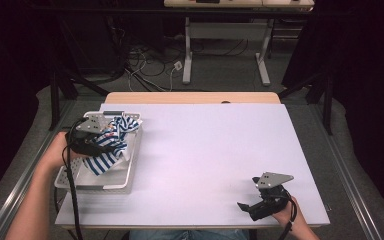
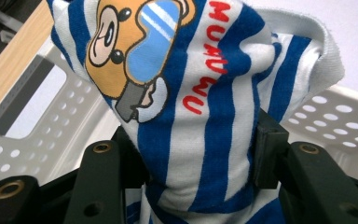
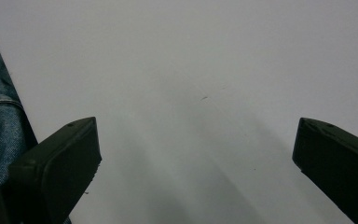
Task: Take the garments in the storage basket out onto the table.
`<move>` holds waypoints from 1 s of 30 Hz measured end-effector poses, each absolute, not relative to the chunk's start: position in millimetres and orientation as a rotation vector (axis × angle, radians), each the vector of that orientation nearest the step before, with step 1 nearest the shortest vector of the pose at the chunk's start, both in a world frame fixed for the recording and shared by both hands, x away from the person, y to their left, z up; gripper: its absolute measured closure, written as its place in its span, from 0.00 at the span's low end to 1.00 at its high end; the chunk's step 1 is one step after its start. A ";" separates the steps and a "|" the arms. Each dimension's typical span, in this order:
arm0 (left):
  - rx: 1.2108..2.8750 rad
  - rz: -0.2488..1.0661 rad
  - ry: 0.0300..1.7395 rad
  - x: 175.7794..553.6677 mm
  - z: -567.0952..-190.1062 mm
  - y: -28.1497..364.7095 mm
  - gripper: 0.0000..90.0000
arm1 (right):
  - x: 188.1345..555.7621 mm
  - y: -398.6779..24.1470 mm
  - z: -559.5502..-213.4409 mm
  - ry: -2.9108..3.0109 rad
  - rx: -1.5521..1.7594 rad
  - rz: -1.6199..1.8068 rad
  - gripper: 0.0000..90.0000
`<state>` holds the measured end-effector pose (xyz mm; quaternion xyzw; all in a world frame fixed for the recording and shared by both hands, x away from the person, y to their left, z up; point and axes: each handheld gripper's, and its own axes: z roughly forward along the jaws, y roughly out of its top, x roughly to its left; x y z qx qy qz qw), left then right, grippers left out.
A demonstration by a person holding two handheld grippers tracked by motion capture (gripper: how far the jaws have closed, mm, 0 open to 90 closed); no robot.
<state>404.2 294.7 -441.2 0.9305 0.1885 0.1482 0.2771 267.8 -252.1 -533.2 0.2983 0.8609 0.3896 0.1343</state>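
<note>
Left gripper [image 2: 200, 154] is clamping one striped cloth [image 2: 205, 93] over one white basket [image 2: 51, 135]; right gripper [image 3: 196, 154] is gaping, gripping nothing.

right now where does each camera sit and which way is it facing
High view: fixed above the person's side, looking forward and down on the white table; both forearms enter from the bottom, left gripper over the white perforated basket, right gripper low at the near right.
Left gripper view: rides the left gripper, looking along its fingers clamped on the blue-and-white striped cloth.
Right gripper view: rides the right gripper, facing bare tabletop between spread fingers.
Shared: high and left gripper views both show cloth and basket.
</note>
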 end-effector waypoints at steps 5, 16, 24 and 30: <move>2.486 0.407 0.493 403.1 -436.5 289.5 0.56 | 267.8 -252.0 -533.2 2.494 0.867 1.129 0.01; 2.478 0.400 0.477 404.5 -433.0 281.7 0.56 | 267.5 -251.6 -533.4 2.490 0.880 1.134 0.01; 2.463 0.403 0.463 405.8 -430.0 272.4 0.56 | 267.9 -251.7 -533.3 2.489 0.873 1.135 0.01; 2.446 0.399 0.449 407.9 -428.1 266.0 0.56 | 267.9 -251.9 -533.2 2.489 0.873 1.135 0.01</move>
